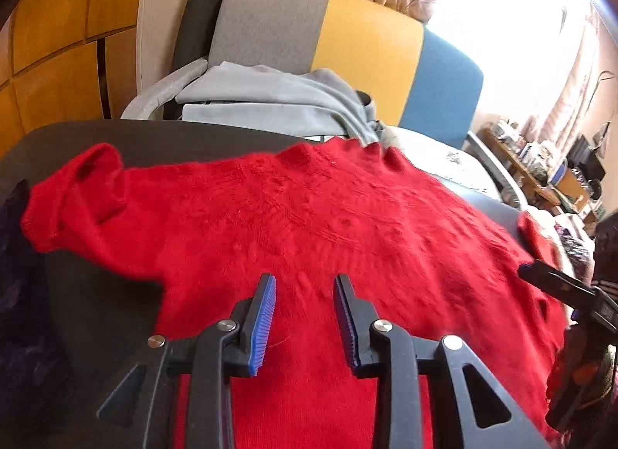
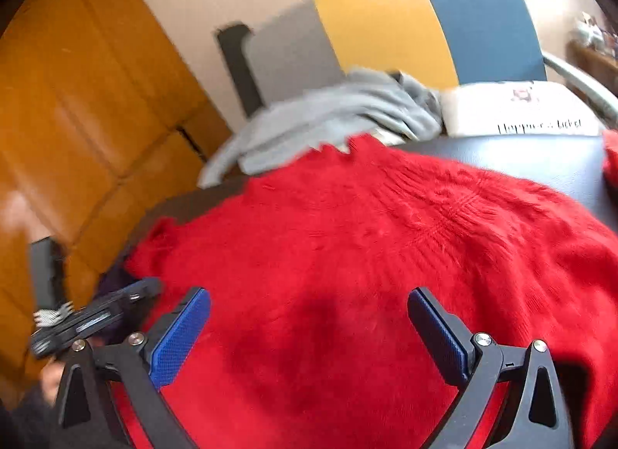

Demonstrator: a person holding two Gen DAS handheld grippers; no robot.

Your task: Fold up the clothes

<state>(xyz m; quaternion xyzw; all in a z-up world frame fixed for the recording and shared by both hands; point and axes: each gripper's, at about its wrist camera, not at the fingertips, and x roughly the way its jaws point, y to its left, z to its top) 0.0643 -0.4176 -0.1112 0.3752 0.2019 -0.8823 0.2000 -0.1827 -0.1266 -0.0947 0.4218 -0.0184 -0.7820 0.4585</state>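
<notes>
Two grippers hang over one fluffy red knitted sweater [image 1: 328, 217], which lies spread across the dark grey padded tabletop [image 1: 96, 140], one sleeve [image 1: 73, 198] curled up at the table's left end and the scalloped hem [image 1: 340, 145] reaching the far edge. My left gripper [image 1: 305, 290] has its blue ribbed pads [image 1: 264, 317] parted with nothing between them, poised over the near part of the knit. My right gripper [image 2: 309, 308] stands spread wider, also empty, above the same garment. Neither is pinching fabric yet, so I judge no fold has begun.

My worry is the pile: it is thick and springy, so a shallow bite may catch only fuzz or the top layer and slip free mid-fold. The right wrist view is smeared, so I cannot say whether those pads touch the knit. Beyond the hem, a loose grey garment [image 1: 270, 93] on the tricolour chair [image 1: 367, 35] sits close; dragging the sweater forward could snag it or tip the hem over the edge.
</notes>
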